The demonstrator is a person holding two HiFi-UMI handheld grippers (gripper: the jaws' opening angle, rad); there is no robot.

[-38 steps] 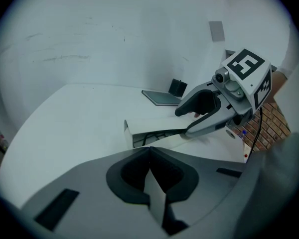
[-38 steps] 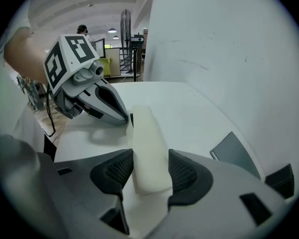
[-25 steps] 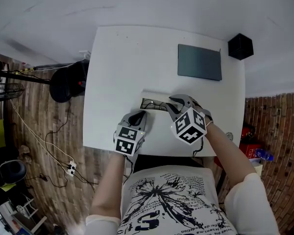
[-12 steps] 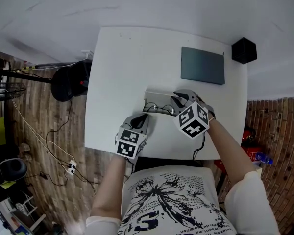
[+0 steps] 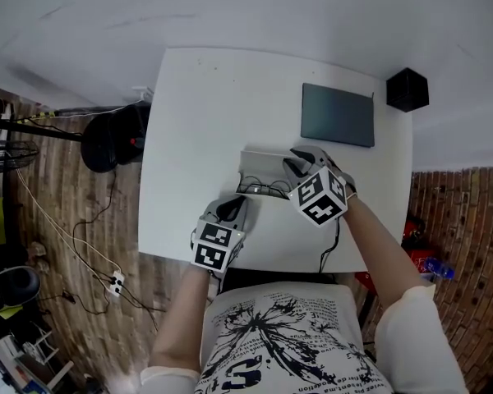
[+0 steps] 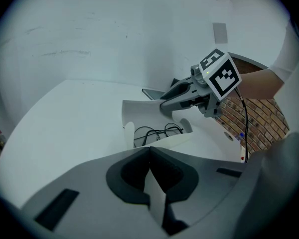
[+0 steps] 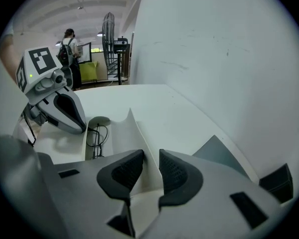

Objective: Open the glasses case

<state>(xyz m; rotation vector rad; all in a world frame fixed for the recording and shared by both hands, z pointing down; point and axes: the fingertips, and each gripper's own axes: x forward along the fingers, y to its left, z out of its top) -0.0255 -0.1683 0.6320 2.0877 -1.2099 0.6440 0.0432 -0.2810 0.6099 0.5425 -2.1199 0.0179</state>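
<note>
Pinching a thin white flap on the near side of the glasses case [image 6: 139,114], the left gripper [image 6: 149,156] has its jaws clamped together on that sheet, low over the front edge of the white table [image 5: 201,105]. The right gripper [image 7: 151,157] reaches in from the other side, and its jaws are opening: the raised lid [image 7: 135,133] runs edge-on through the gap between the dark ribbed pads [image 7: 172,171], which stand slightly apart and no longer squeeze it. The case lies open near the table's front edge, a little right of centre in the head view, between the two grippers. It is white and thin-walled, with its lid standing up along the far side and a shallow tray below. A pair of thin black wire-rimmed glasses [image 6: 157,131] lies folded in the tray. Beyond the lid and off to the left, bare white tabletop runs to the far and left edges. Just past the case on the right lies a flat dark grey mat [image 5: 337,115], apart from the lid. A small black box [image 5: 407,89] sits at the far right corner. The right edge of the table is close to the right forearm.
</note>
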